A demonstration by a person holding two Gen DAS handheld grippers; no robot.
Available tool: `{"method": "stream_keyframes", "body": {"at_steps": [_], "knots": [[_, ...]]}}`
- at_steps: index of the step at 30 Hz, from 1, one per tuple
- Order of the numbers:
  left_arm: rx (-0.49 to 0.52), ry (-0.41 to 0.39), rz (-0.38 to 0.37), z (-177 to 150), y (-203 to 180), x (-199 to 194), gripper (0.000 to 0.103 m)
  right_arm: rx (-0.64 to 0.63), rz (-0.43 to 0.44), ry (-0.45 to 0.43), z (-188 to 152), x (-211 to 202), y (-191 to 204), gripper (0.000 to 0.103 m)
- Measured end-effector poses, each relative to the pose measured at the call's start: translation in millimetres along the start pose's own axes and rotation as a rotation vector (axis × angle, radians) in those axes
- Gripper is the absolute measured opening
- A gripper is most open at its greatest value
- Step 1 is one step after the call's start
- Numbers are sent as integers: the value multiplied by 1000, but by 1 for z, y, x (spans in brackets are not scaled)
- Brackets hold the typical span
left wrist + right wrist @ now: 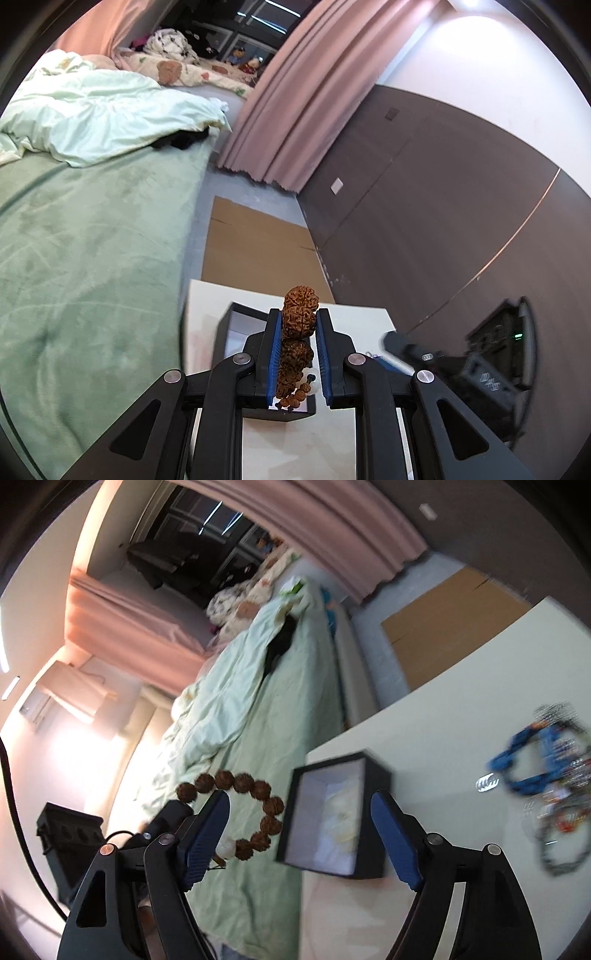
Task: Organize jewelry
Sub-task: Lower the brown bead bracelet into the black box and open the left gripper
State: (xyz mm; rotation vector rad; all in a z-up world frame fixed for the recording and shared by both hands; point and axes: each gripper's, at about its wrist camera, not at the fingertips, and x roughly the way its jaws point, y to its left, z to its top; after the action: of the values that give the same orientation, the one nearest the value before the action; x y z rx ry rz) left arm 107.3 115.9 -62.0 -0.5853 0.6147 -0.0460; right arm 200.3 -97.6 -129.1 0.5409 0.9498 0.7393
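Note:
My left gripper (298,319) is shut on a bracelet of large brown wrinkled seed beads (300,317), which hangs down between the blue pads above a black open box (236,321) on the white table. In the right wrist view the same bracelet (251,812) hangs in the air to the left of the black box (332,812), held by the other gripper. My right gripper (300,834) is open and empty, its fingers either side of the box, which holds pale items inside.
A pile of tangled jewelry with blue cord (546,775) lies on the white table (461,709) at the right. A bed with green bedding (92,221) stands left of the table. Flat cardboard (255,251) lies on the floor beyond. Dark wall panels stand at the right.

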Motion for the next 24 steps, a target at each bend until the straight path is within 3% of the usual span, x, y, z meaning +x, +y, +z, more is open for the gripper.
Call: {"method": "stream_keyframes", "body": {"at_steps": [11, 17, 19, 20, 22, 23, 24], "knots": [[32, 105, 27, -13, -13, 58, 19, 66, -96, -114, 23, -64, -33, 80], [-54, 241, 111, -17, 10, 91, 21, 73, -108, -141, 32, -86, -45, 80], [-105, 243, 119, -16, 19, 89, 23, 70, -107, -156, 34, -95, -47, 80], [-100, 232, 125, -15, 19, 86, 26, 67, -108, -160, 35, -96, -48, 80], [-82, 209, 139, -14, 16, 79, 48, 60, -115, -170, 37, -103, -50, 80], [-78, 193, 139, -13, 15, 75, 72, 58, -123, -175, 37, -107, -52, 80], [-82, 176, 130, -13, 15, 71, 85, 57, -129, -178, 37, -108, -52, 80]]}}
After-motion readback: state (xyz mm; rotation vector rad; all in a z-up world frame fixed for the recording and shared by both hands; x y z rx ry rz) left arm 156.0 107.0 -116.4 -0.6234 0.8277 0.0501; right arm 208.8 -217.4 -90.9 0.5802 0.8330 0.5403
